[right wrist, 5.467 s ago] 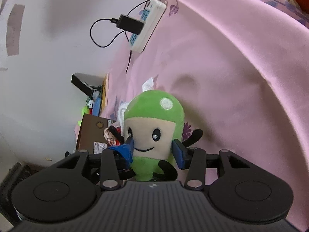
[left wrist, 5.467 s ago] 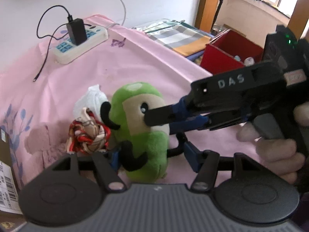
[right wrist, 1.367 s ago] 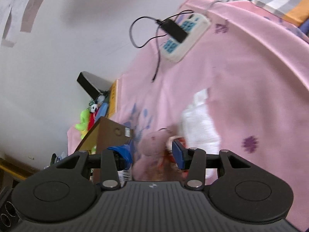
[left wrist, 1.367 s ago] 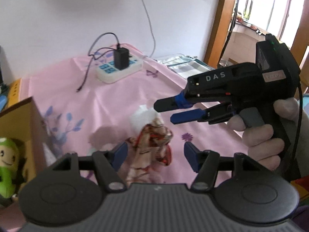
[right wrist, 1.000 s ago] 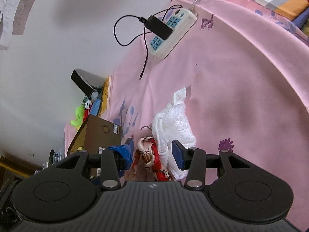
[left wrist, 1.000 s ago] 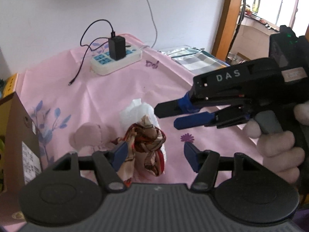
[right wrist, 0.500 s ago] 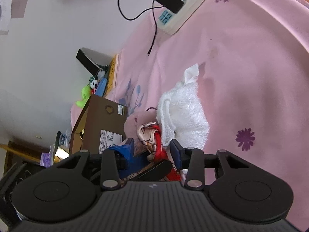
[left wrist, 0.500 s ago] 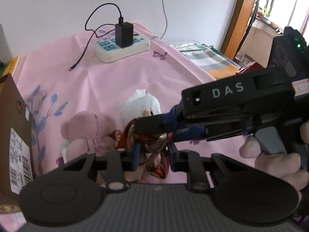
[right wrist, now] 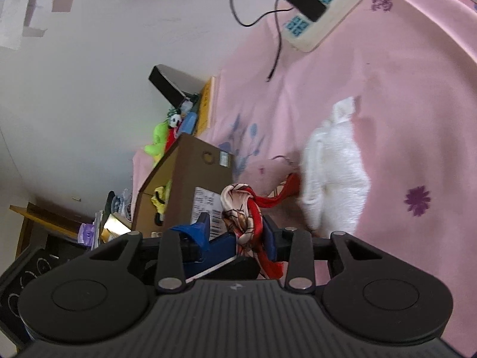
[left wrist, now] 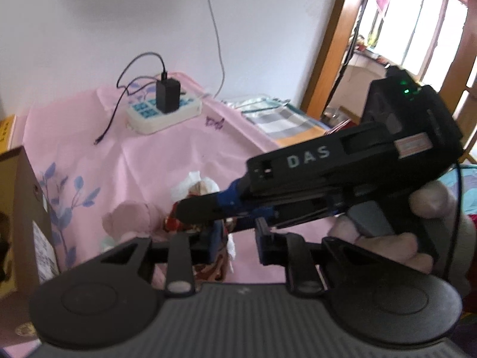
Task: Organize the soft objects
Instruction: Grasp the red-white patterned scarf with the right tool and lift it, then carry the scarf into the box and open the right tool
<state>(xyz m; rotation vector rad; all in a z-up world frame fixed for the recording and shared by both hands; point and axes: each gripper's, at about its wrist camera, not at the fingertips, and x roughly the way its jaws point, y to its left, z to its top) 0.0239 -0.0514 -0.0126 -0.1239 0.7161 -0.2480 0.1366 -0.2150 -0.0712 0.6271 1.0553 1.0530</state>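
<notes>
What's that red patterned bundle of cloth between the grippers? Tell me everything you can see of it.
The scarf is smooth, silky-looking cloth printed in red, cream and brown, bunched into a knot. The right gripper is pinching it, raised off the pink tablecloth, with a red tail trailing toward the white towel. In the left wrist view it is mostly hidden.

Bright daylight from window [left wrist: 429,26] at upper right (blown out, hazy glare). Both views motion-blurred, soft throughout. Strong fisheye bending, dark vignette at corners. Soft shadows on pink cloth [right wrist: 402,95].
</notes>
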